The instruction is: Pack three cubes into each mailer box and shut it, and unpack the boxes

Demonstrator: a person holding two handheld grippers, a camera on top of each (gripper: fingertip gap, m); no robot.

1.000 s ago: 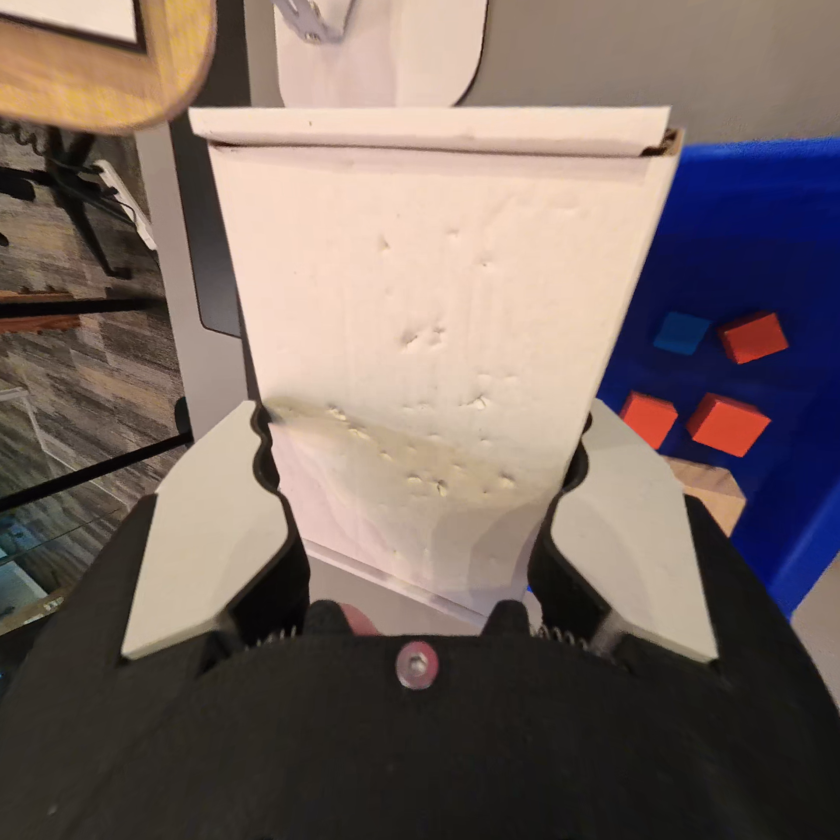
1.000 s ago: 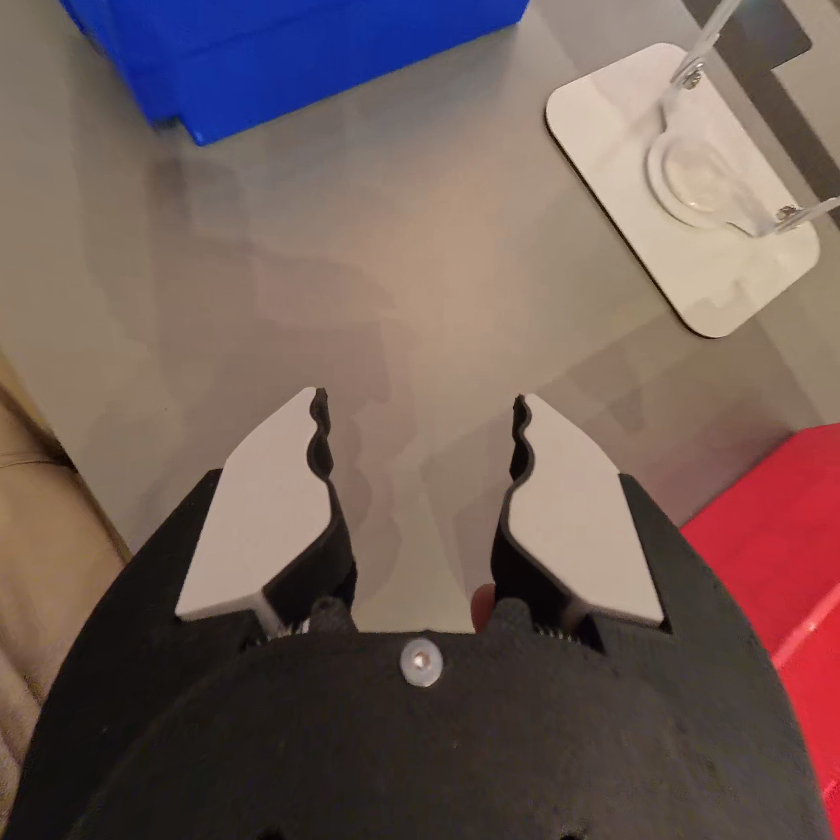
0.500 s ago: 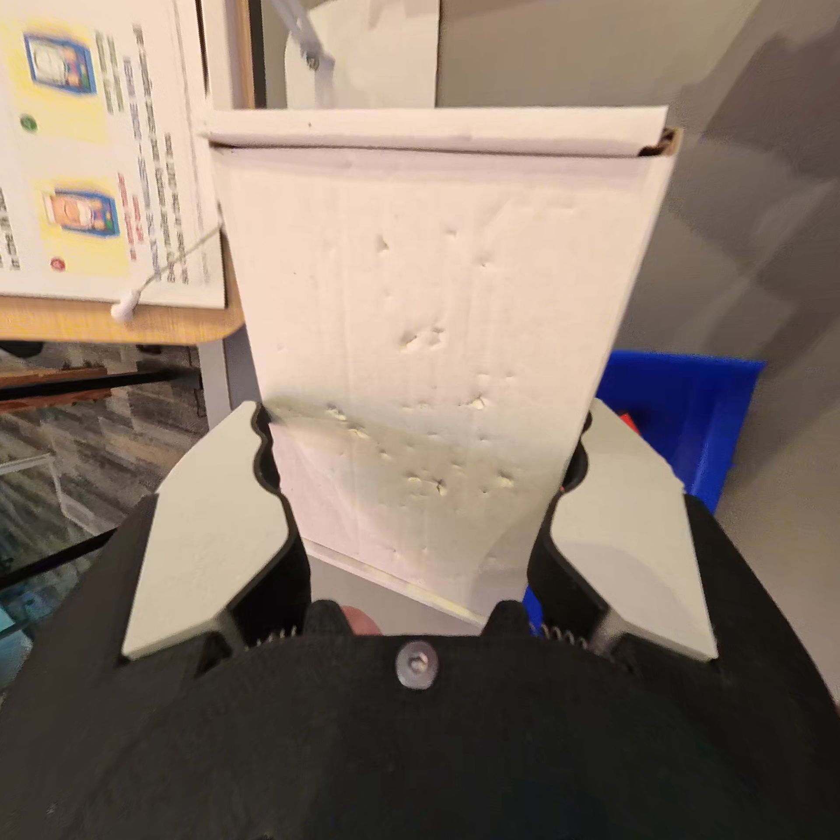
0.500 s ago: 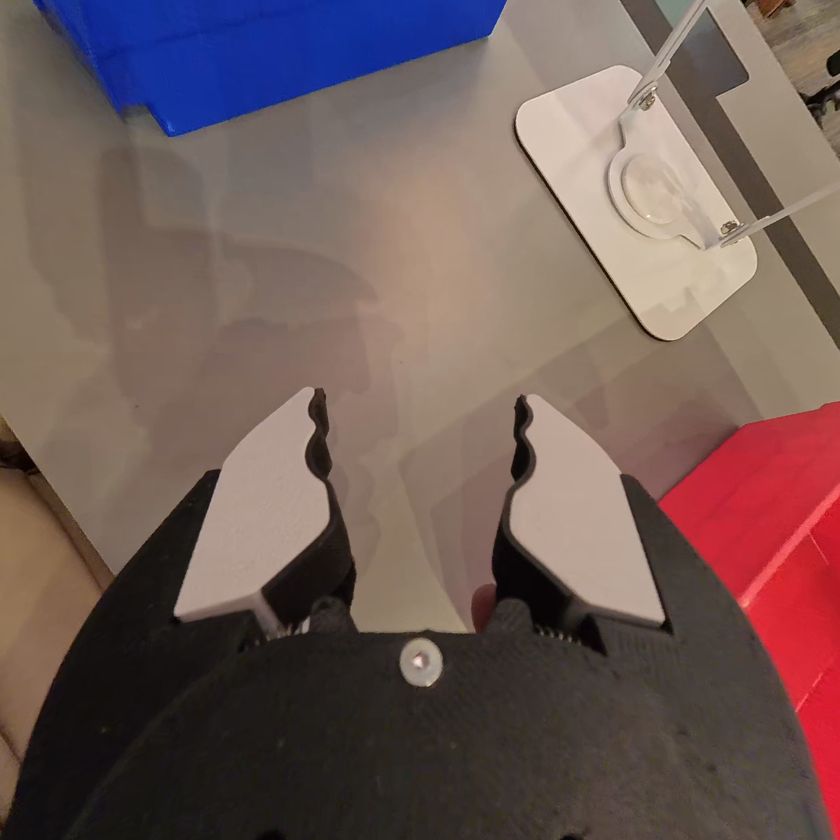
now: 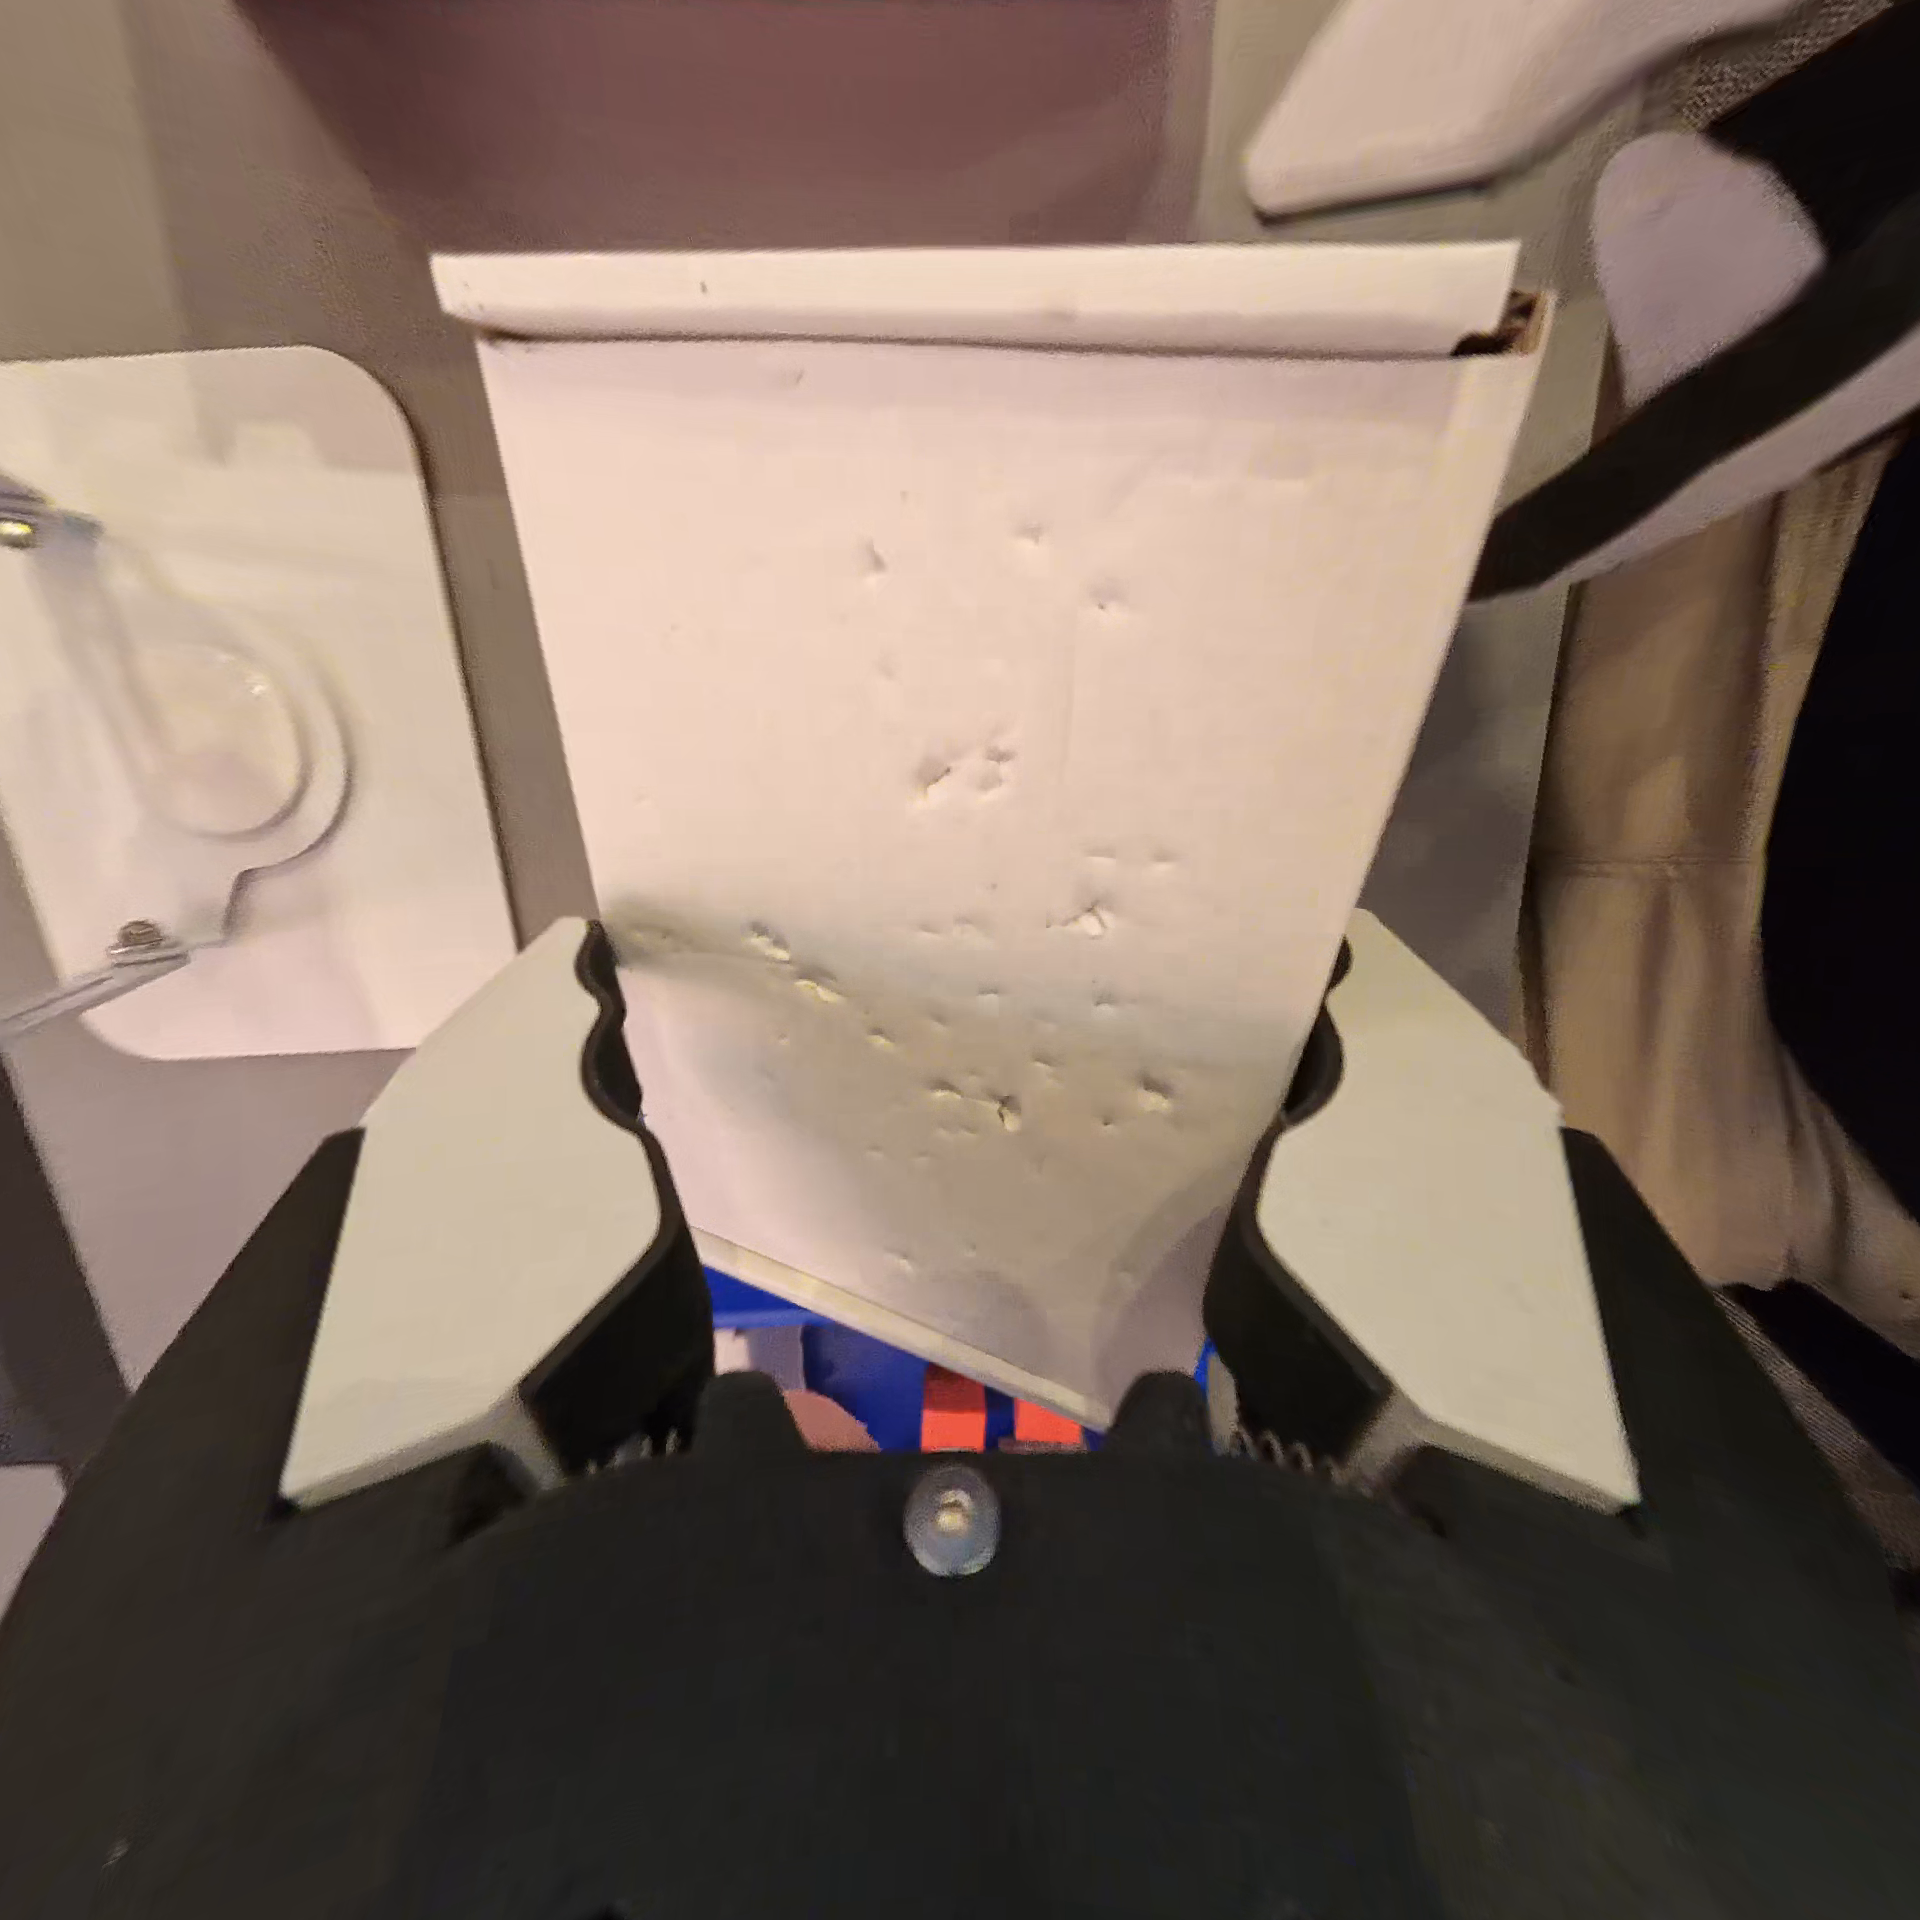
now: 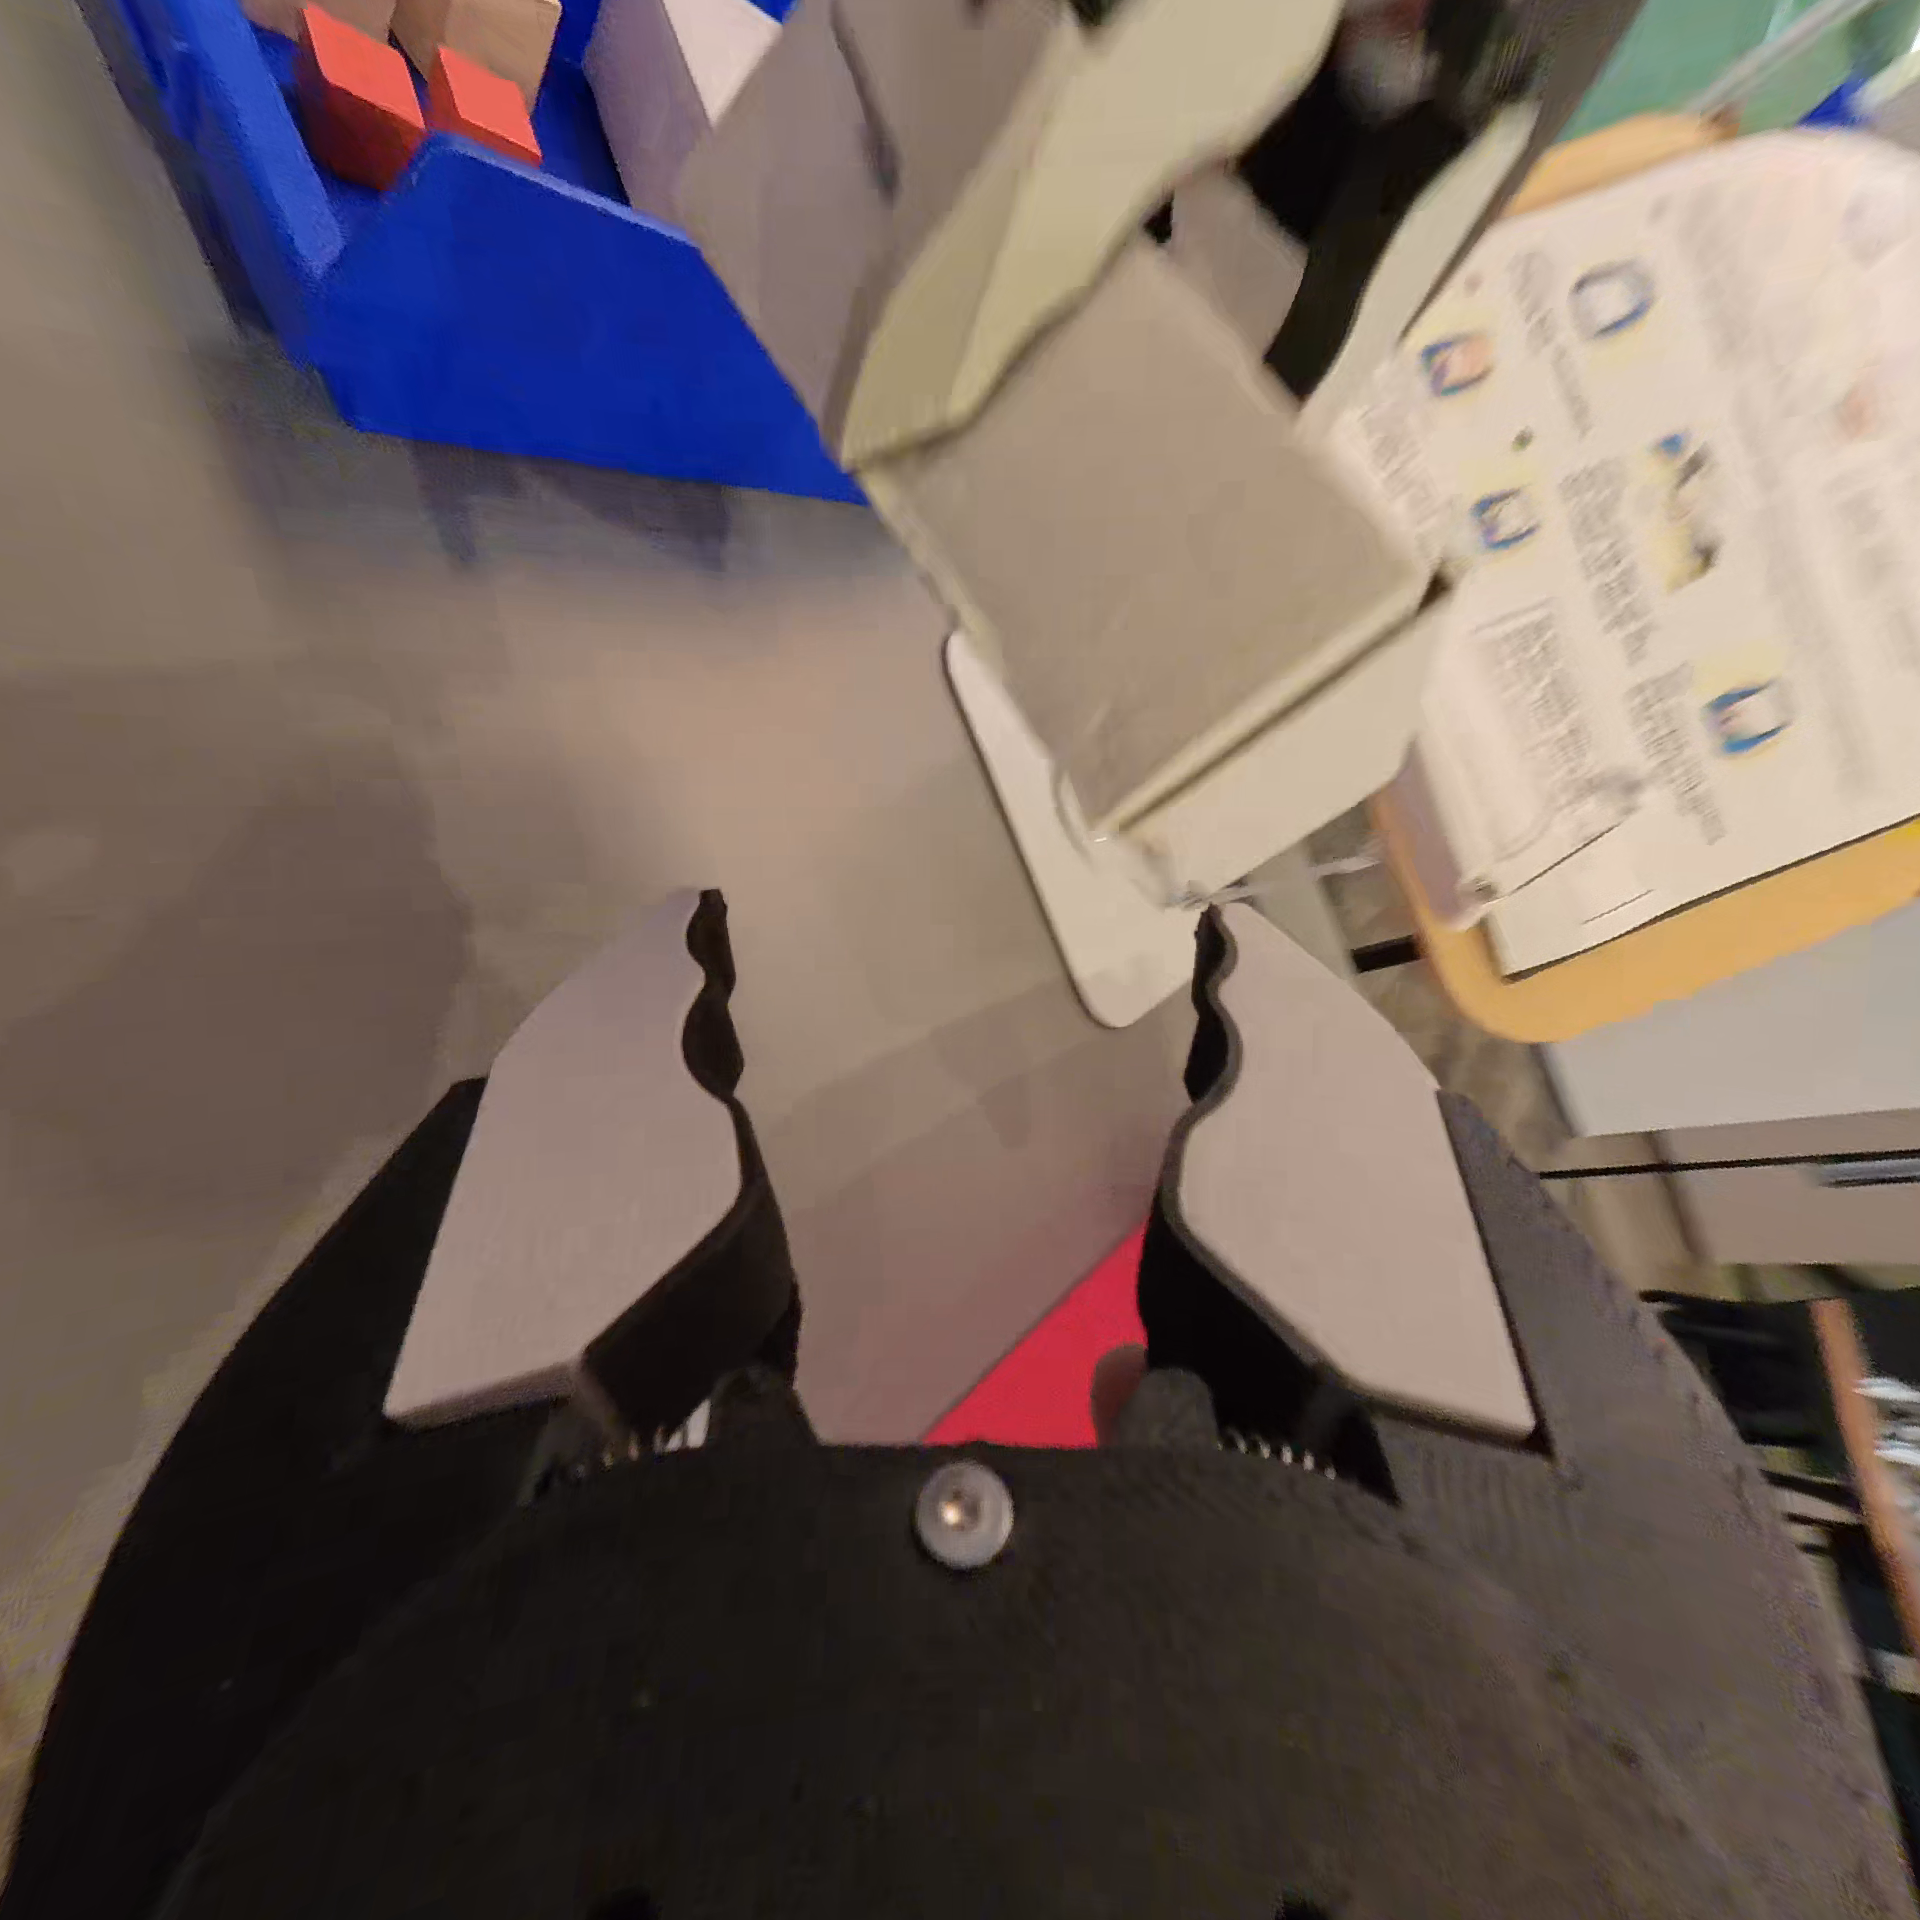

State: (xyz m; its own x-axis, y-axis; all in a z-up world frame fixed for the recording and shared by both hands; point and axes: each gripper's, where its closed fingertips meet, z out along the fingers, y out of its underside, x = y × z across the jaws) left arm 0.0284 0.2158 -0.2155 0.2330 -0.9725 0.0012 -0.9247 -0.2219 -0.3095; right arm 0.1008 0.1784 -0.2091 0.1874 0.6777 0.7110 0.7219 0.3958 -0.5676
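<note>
The left gripper [image 5: 966, 1023] clamped a closed white mailer box [image 5: 977, 727] by its two side walls, fingers spread to the box's width, holding it in the air above the grey tabletop [image 6: 364, 748] near the blue bin [image 6: 540, 322] of red cubes [image 6: 358, 94]. The right gripper [image 6: 956, 997] was empty, fingers parted about halfway, just below the box's far corner. To proceed well, the box would probably be best set flat on the tabletop before its lid is worked. A printed sheet [image 6: 1652, 582] on a wooden board lay beyond; its text was blurred.
</note>
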